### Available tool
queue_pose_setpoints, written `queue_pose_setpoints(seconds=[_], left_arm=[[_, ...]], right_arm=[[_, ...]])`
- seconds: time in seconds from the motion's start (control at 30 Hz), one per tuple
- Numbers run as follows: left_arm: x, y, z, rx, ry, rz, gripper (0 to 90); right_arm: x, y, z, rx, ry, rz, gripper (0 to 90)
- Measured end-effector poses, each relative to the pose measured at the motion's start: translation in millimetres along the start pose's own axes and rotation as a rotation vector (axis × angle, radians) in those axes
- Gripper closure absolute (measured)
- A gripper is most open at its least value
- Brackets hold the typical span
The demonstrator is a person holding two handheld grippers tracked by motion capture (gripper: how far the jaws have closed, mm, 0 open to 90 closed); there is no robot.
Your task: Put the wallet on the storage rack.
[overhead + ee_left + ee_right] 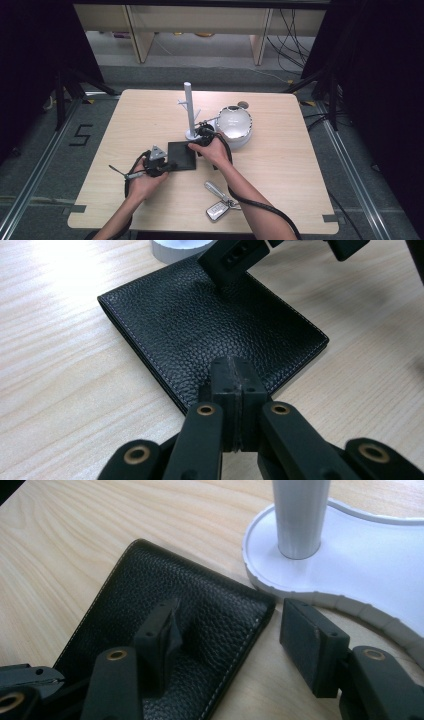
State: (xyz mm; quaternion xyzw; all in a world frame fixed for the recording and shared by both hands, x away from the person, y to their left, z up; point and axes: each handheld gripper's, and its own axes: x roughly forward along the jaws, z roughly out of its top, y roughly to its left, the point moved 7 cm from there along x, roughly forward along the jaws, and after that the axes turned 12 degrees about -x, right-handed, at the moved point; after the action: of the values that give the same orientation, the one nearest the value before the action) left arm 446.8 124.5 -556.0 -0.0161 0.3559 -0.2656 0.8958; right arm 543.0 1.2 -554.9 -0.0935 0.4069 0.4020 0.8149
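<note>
Broadly, a pale wooden table [280, 165] carries everything, and near its far middle stands a white stand [189, 112], an upright post with small pegs on a rounded base, with a domed silver and white device [234, 125] just beside it on the right. Toward the near edge, right of centre, a set of car keys [218, 201] lies apart from the rest. The black leather wallet [181, 155] lies flat on the wood at the middle of the table, its far corner just beside the stand's base. At the wallet's near left edge the left gripper [232, 371] is clenched, its two jaws pressed together over the edge of the leather; whether any of the wallet is pinched between the pads I cannot tell. At the far right corner the right gripper [227, 630] is released, its jaws spread wide: one jaw rests over the leather and the other stands off the wallet's edge above bare wood, close to the stand's base.
</note>
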Motion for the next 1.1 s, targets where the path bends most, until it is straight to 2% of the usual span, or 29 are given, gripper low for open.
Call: queue_pose_setpoints(seconds=[0.07, 0.1, 0.23, 0.27, 0.3, 0.33, 0.37, 0.47, 0.53, 0.57, 0.63, 0.67, 0.77, 0.83, 0.9, 0.97, 1.07, 1.1], left_arm=[[-0.2, -0.1, -0.2, 0.016, 0.006, -0.003, 89.2], [-0.2, -0.1, -0.2, 0.022, 0.005, 0.001, 89.3], [-0.4, -0.8, -0.8, 0.042, 0.008, 0.003, 89.4], [0.4, -1.9, -0.3, 0.034, -0.001, 0.002, 89.4], [0.4, -1.9, -0.3, 0.034, -0.001, 0.002, 89.5], [0.6, -2.0, -0.1, 0.037, -0.001, 0.005, 89.5], [0.1, -0.9, 0.1, 0.053, 0.013, 0.008, 89.5], [0.1, -0.8, 0.1, 0.054, 0.015, 0.005, 89.5], [0.1, -0.2, -0.1, 0.036, 0.013, -0.007, 89.5], [0.1, -0.2, -0.1, 0.036, 0.013, -0.007, 89.5], [0.3, 0.0, -0.1, 0.029, 0.012, -0.013, 89.5], [0.3, 0.0, -0.1, 0.029, 0.012, -0.013, 89.6], [0.4, -1.4, -0.6, 0.035, 0.007, -0.011, 89.5], [0.2, -1.4, -0.7, 0.041, 0.010, -0.009, 89.5], [0.8, -2.5, -0.5, 0.031, 0.001, -0.012, 89.5], [0.1, -1.3, -0.9, 0.040, 0.009, -0.011, 89.5], [0.0, -1.3, -1.0, 0.034, 0.008, -0.011, 89.5], [-0.1, -1.3, -1.1, 0.033, 0.008, -0.013, 89.5]], right_arm=[[0.9, 0.8, -0.2, 0.010, -0.008, 0.002, 43.5], [3.5, 3.0, -0.2, 0.020, -0.056, 0.000, 44.6], [5.7, 6.3, -1.8, 0.047, -0.099, -0.012, 49.0], [5.4, 5.8, -2.4, 0.041, -0.098, -0.010, 51.5], [5.2, 3.9, -2.5, 0.038, -0.105, -0.027, 54.0], [4.5, 4.3, -3.5, 0.056, -0.097, -0.011, 57.0], [4.0, 3.0, -3.5, 0.067, -0.101, -0.029, 59.8], [2.5, 2.9, -4.3, 0.098, -0.082, -0.025, 66.6], [1.7, 1.4, -4.9, 0.089, -0.077, -0.027, 68.8], [2.3, 0.1, -4.6, 0.084, -0.088, -0.026, 70.9], [-0.9, 0.5, -5.8, 0.086, -0.063, -0.023, 74.9], [-0.7, 0.1, -5.2, 0.072, -0.077, -0.031, 76.6], [-3.0, -0.2, -4.8, 0.063, -0.070, -0.036, 83.0], [-3.6, 0.8, -4.5, 0.058, -0.063, -0.012, 84.3], [-3.6, 0.6, -4.4, 0.057, -0.062, -0.011, 84.6], [-4.5, 1.7, -4.0, 0.078, -0.050, -0.020, 84.8], [-5.5, 2.4, -2.1, 0.004, -0.055, -0.033, 85.5], [-5.5, 2.4, -2.1, 0.004, -0.055, -0.033, 85.5]])
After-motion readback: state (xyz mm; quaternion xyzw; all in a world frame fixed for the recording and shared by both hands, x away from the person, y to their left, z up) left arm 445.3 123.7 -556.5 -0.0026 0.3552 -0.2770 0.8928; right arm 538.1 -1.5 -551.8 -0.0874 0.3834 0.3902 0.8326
